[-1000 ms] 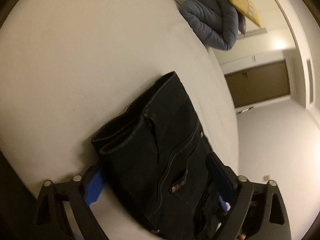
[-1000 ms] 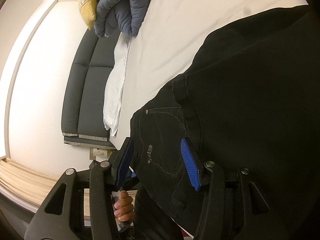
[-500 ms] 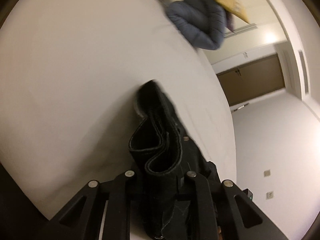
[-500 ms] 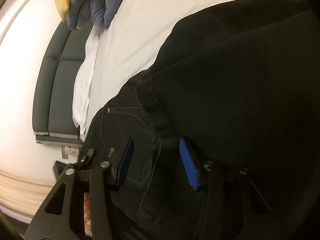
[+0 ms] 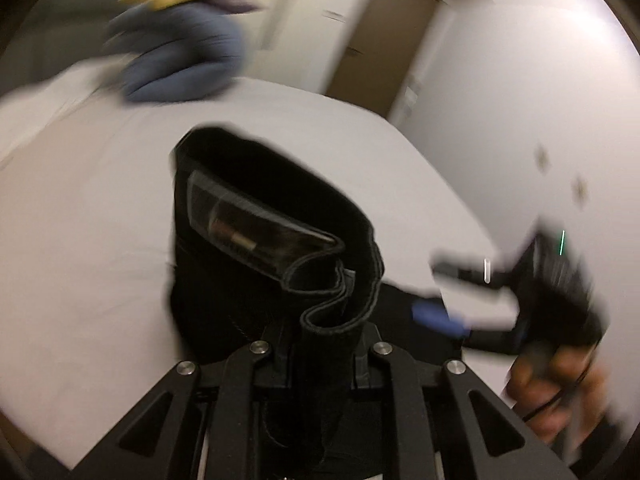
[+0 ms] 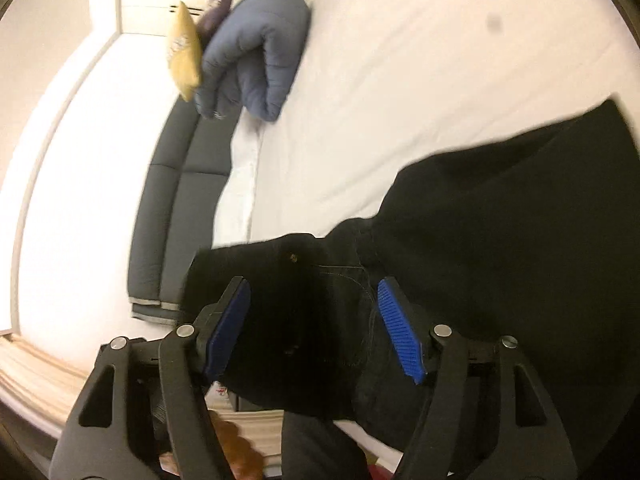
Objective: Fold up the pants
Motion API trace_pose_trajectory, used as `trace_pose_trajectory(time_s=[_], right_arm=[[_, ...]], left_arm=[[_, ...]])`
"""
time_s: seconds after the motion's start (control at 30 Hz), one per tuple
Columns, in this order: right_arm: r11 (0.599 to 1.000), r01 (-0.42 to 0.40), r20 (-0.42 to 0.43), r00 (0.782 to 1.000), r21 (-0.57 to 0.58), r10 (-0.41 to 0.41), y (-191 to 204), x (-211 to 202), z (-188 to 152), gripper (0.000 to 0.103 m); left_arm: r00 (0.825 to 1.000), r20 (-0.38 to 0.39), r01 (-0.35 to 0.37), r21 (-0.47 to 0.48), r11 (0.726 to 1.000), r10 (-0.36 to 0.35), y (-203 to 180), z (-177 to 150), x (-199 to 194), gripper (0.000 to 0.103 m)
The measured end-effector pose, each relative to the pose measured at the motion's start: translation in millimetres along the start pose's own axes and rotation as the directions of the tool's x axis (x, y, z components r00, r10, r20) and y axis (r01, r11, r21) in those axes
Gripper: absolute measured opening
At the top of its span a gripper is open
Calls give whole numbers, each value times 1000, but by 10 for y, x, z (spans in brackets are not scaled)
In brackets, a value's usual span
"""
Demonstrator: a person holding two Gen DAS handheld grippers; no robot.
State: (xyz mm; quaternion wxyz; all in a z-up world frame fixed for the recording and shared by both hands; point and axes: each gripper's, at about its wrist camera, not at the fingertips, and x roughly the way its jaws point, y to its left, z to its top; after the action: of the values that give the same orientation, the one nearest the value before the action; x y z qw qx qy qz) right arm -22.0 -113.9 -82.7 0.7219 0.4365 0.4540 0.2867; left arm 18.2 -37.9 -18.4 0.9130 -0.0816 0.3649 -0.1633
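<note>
Black pants (image 5: 256,248) bunched and lifted since before, clamped in left gripper (image 5: 324,344); right gripper (image 6: 316,328) just spread wider, gripping nothing.

Pants (image 6: 500,264) lie on the bed (image 6: 420,92) in front of me. Folded duvet (image 6: 256,56) sits at the bed's far end, cushion (image 6: 184,52) leaning beside it.

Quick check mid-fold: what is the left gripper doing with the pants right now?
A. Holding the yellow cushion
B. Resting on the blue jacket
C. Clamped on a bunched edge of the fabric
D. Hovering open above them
C: in the left wrist view the left gripper is closed on a bunched fold of the black pants, raised over the white bed.
</note>
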Motion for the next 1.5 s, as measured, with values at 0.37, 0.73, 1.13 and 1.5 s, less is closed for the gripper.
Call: trace_pose_trajectory(time_s=[0.37,0.73,1.13,1.5], right_arm=[[993,89,-102,990,-78,-97,-257,-278,-37,70],[914,316,-100,931,-255,-350,-263,-196,-11,20],[913,347,6,935,-216,-354,-561,-867,148,14],[963,259,45,966,-75,-256,-1294,-922,27,19]], left_arm=[[986,-144,-24,350,936,79,-1061,-648,571,18],[983,-117,-68,492,868,144,-1297,-827,585,18],[985,-140,-1,569,823,98,-1738,-786,839,18],[970,-239,92,492,866,33,-1421,-909,1115,39]])
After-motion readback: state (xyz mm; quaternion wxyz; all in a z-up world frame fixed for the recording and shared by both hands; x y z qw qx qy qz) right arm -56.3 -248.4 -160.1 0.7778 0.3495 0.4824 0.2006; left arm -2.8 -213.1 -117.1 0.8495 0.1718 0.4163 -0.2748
